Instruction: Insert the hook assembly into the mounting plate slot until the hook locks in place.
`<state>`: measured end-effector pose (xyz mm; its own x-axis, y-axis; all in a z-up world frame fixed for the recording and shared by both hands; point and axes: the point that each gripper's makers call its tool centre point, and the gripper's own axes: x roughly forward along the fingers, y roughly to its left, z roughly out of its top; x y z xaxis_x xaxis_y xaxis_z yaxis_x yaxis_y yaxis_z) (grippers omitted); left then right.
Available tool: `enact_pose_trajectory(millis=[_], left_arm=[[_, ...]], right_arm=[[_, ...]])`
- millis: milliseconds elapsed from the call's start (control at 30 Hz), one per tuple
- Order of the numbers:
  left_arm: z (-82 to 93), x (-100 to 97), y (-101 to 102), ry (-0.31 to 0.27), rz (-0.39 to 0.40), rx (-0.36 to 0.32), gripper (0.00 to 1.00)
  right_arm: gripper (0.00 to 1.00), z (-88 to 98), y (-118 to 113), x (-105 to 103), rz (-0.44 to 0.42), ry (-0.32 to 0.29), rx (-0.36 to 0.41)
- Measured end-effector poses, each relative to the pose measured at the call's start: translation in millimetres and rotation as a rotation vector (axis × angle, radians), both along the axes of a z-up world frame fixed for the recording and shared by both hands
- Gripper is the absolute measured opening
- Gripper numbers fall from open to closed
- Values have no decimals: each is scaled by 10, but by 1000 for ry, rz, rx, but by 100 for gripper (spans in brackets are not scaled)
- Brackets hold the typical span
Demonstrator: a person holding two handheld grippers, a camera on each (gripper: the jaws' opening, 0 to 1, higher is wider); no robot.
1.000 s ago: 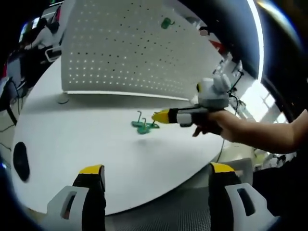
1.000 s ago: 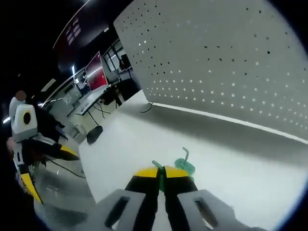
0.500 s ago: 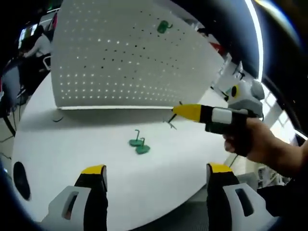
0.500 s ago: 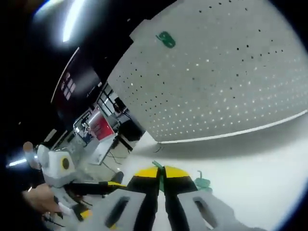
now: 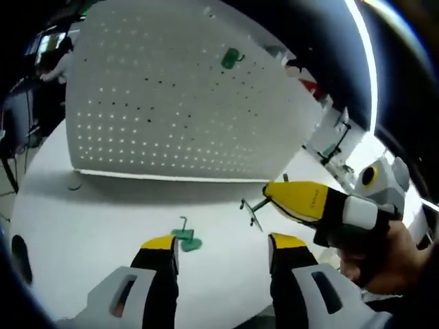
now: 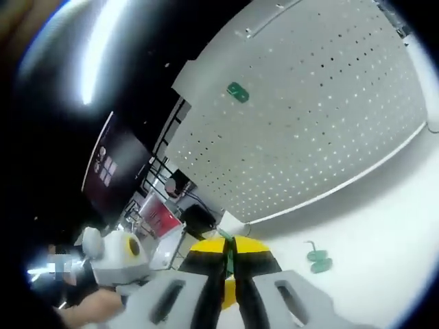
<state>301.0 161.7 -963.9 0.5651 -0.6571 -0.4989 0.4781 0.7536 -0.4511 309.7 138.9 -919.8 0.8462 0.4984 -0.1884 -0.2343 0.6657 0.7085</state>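
Pinching a green hook (image 5: 252,208) in the closed right gripper (image 5: 274,195), raised clear of the round table (image 5: 82,226) for aiming at the pegboard (image 5: 171,103). Hovering with the left gripper (image 5: 223,248) gaping, empty, near the spare hook (image 5: 185,238) mid-table.

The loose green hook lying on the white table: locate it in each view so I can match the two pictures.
Left gripper view: the loose green metal hook lies low and left of centre on the white round table, just above the left hand-held gripper's left jaw.
Right gripper view: it lies at lower right, on the table.
Shared landmark: the white perforated pegboard standing behind it, with another green hook mounted high.
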Motion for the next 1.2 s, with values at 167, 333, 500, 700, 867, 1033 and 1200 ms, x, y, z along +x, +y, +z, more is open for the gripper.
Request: enact_pose_trajectory(millis=[167,333,500,700,867,1033,1200], left_arm=[[46,24,-7,-4,29,-31,42],[92,26,-6,15,55,-112,30],[129,29,-34,54,57,-206,18],[140,-26,-93,65,32,-188,6],[127,-12,-66,91,41,-204,4],[159,-14,-63,66,22,-170,2],[211,19,-1,47,41,-172,1]], right_arm=[[0,29,38,11,-19,-9,17],[0,90,68,-7,-36,-23,25],[0,116,105,-24,-39,-24,37],[0,88,156,-60,-32,-29,13],[0,82,166,-61,-26,-41,-13],[0,96,189,-84,-23,-44,-23],[0,140,245,-119,4,-67,-69]])
